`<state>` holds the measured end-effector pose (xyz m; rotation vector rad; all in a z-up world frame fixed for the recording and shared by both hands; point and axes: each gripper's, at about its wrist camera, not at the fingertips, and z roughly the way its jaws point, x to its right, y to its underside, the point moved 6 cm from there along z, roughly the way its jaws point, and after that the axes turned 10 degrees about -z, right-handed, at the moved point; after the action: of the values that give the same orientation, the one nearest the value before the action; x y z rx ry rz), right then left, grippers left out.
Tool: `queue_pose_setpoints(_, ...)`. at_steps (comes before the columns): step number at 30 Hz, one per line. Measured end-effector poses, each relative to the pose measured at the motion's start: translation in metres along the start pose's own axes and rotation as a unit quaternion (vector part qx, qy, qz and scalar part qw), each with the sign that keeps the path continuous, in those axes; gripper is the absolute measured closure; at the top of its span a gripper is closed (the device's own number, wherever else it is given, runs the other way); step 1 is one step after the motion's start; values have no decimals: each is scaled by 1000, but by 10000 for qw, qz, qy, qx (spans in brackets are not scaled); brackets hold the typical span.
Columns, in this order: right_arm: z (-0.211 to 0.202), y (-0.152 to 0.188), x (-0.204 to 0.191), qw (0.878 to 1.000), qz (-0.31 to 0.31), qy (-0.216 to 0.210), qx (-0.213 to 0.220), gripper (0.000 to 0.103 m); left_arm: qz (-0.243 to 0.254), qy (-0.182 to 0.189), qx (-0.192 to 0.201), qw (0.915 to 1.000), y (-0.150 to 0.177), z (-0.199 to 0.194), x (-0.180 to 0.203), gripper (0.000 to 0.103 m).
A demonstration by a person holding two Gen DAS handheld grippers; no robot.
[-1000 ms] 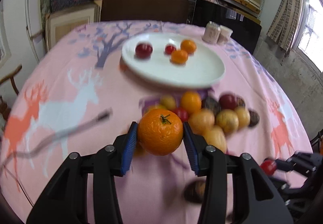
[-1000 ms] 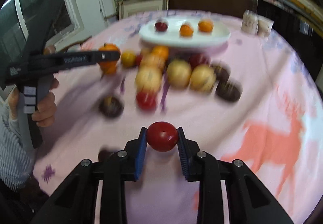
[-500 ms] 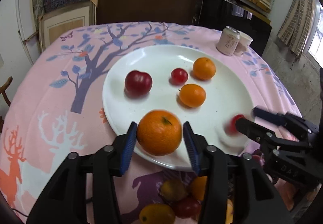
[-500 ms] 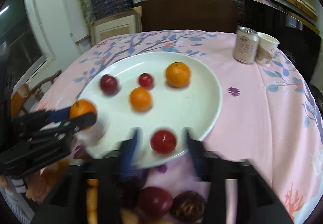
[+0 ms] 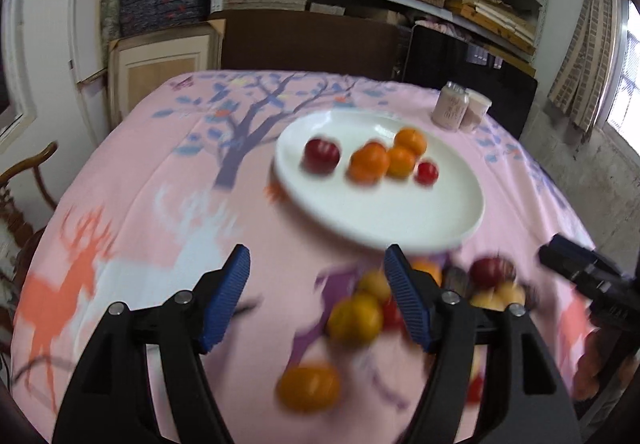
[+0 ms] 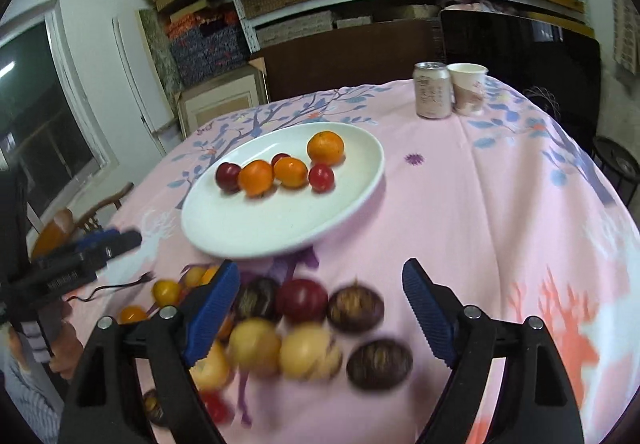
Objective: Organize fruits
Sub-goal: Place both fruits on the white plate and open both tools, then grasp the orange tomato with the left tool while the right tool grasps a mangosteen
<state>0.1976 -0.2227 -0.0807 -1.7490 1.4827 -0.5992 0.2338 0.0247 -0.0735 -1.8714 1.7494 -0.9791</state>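
Both my tongs, left (image 5: pixel 316 298) & right (image 6: pixel 320 310), just opened, nothing in em; fruit's on the plate (image 6: pixel 256 228) w/ more loose on the table (image 6: pixel 500 204).

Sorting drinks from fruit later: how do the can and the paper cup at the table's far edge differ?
The can has a closed metal top; the paper cup is open-topped. The can's sides are straight, the cup tapers downward. The can stands slightly taller. Both are upright, pinkish-patterned, standing close together beyond the plate.

Glossy white ceramic-looking plate (image 6: pixel 248 236); matt printed cloth (image 6: pixel 500 212) over counter; shiny metal can (image 6: pixel 431 90); paper cup (image 6: pixel 468 88).
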Motion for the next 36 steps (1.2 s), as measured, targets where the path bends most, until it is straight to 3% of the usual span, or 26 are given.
queue_pose_setpoints(4,-24,25,-7,9999,-96,100,78,14,-6,-211,-199,9996,40,-15,-18,35)
queue_pose_setpoints(10,-49,53,-21,9995,-237,-40,213,10,235,-331,-345,9986,67,-19,-18,35)
queue_pose_setpoints(20,-40,59,-33,9987,-515,-17,-30,10,298,-332,-384,9983,63,-7,-16,35)
queue_pose_setpoints(30,-33,62,-34,9986,-467,-109,-204,10,325,-227,-430,9983,62,-3,-13,53)
queue_pose_setpoints(36,-34,61,-37,9983,-525,-156,-182,10,372,-235,-539,9976,64,3,-11,58)
